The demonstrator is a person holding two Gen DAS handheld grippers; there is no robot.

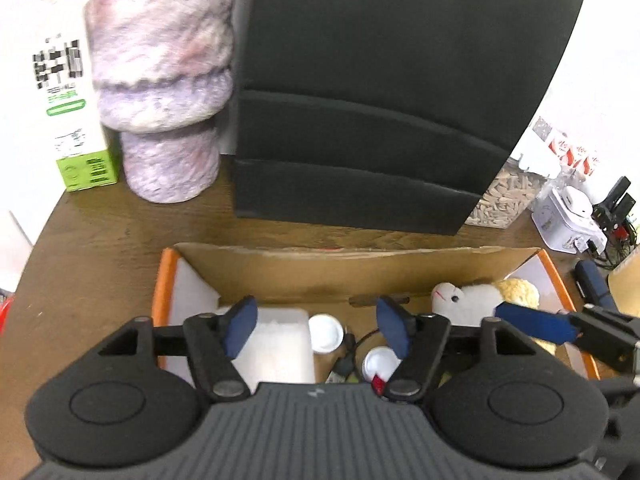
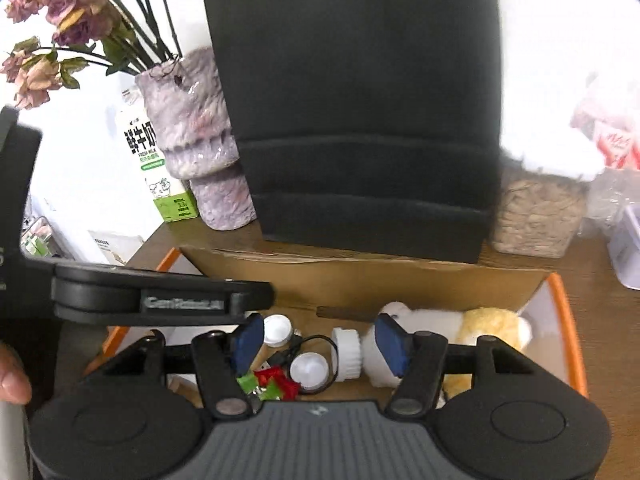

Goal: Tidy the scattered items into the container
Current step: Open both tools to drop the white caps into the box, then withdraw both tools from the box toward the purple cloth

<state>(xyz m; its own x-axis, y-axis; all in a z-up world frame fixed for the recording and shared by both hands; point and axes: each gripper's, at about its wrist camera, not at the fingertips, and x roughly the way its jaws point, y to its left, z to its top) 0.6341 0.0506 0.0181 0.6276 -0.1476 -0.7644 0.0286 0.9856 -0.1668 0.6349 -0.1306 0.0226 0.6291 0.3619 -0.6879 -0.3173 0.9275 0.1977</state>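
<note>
Upper left of your frame you have a milk carton (image 1: 76, 120) beside a fuzzy purple vase (image 1: 164, 92). A black bag (image 1: 380, 92) fills the centre, with a jar of seeds (image 1: 504, 200) at its right

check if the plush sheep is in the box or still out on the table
In the box. The plush sheep lies on its side inside the cardboard box, against the right end, beside the white bottles.

The milk carton (image 2: 160, 168) reads "FRESH MILK" under large Chinese characters; other print is illegible.
</note>
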